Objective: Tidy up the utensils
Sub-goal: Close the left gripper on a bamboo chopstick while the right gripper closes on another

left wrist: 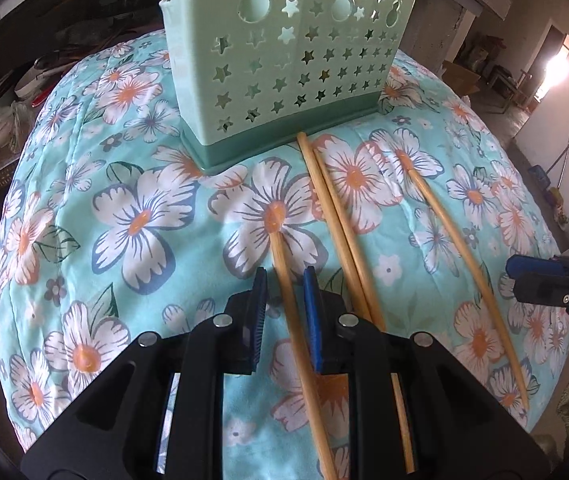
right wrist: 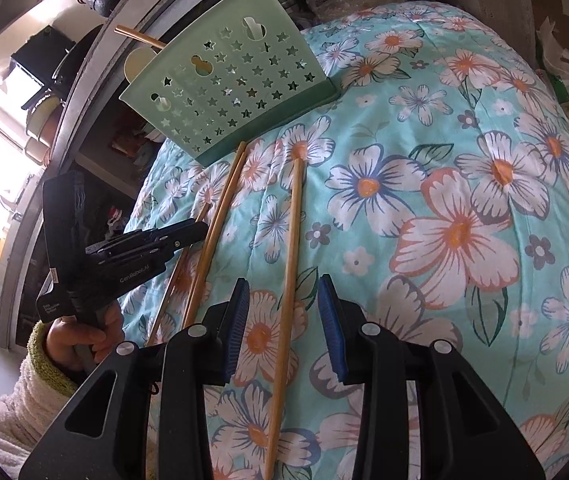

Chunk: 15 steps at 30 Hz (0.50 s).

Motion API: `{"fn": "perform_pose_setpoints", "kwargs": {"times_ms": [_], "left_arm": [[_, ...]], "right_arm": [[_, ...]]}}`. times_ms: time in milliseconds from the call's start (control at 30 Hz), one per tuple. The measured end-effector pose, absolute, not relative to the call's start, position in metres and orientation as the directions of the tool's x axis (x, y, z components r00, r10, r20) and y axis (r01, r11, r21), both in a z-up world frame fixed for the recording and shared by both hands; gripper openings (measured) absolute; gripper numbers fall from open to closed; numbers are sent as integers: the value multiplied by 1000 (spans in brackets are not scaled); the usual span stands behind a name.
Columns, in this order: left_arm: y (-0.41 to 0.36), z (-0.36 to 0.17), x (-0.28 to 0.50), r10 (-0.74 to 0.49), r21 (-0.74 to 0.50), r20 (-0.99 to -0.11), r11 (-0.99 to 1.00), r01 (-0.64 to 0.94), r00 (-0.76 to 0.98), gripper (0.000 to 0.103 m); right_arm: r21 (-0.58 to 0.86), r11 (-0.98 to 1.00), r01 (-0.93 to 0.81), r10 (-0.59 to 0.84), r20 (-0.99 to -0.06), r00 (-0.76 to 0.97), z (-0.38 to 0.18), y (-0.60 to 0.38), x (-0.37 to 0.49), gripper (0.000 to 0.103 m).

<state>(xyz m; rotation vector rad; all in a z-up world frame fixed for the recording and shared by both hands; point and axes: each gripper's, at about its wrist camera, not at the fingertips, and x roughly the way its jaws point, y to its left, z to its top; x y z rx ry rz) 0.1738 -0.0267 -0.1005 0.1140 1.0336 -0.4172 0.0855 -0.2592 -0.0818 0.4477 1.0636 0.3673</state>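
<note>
Left gripper (left wrist: 282,280) and right gripper (right wrist: 284,288): black angular frames, ribbed blue pads, round silver screw heads. White lettering marks the left body. Sleeve (right wrist: 24,384): cream fleece, green cuff.

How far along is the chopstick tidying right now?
Barely started, it seems. Four chopsticks lie on the flowered cloth before the green holder. The left claw and right claw each straddle one, open. Every one on the cloth remains.
</note>
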Motion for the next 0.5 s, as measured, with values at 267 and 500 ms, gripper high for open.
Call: {"fn": "perform_pose_setpoints", "kwargs": {"times_ms": [267,500], "left_arm": [[-43,-102,166,-191,45,-838,910,413,511,13],[-48,-103,168,-174,65,-839,908,413,515,10]], "right_arm": [[419,900,-121,424,-778,464,-74,-248,123,35],[329,933,-146,359,-822,442,-82,-234,157,35]]}}
